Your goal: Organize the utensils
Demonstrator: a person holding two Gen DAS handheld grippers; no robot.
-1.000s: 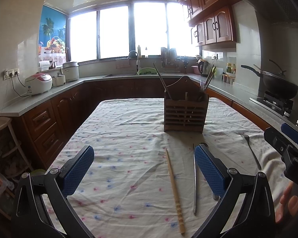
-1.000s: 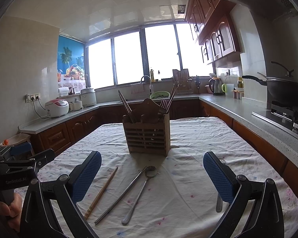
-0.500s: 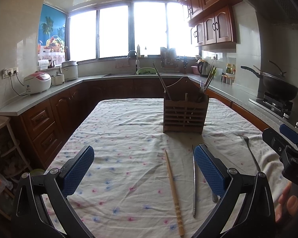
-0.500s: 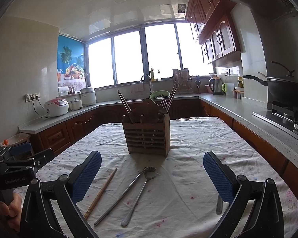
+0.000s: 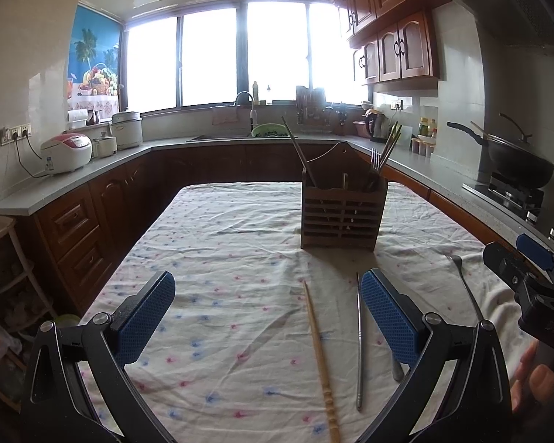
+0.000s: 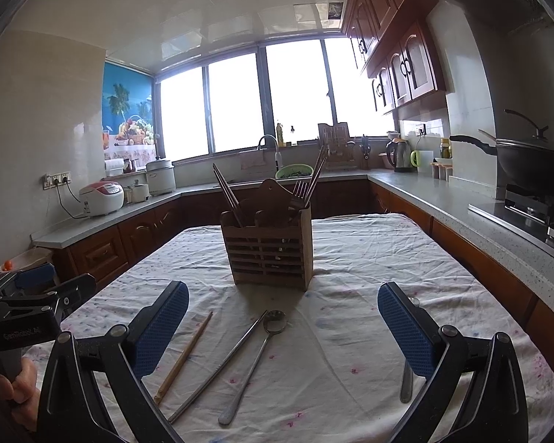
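A wooden utensil holder [image 5: 343,214] stands mid-table with chopsticks and forks in it; it also shows in the right wrist view [image 6: 269,251]. On the cloth lie a wooden chopstick [image 5: 319,354], a metal chopstick [image 5: 359,343] and a fork [image 5: 465,288]. In the right wrist view I see the wooden chopstick [image 6: 184,356], the metal chopstick [image 6: 221,363], a spoon [image 6: 255,361] and a utensil handle [image 6: 406,380] behind my right finger. My left gripper [image 5: 267,317] is open and empty above the near cloth. My right gripper [image 6: 282,328] is open and empty.
The table carries a white flowered cloth [image 5: 221,258]. Counters run round three sides, with a rice cooker [image 5: 66,153], a sink [image 5: 221,136], a kettle [image 5: 375,129] and a wok [image 5: 517,162] on the stove at the right. A shelf rack [image 5: 3,258] stands at the left.
The left gripper has drifted slightly; the holder and the utensils sit a little further left in its view. The right view is nearly unchanged. Both grippers stay open.
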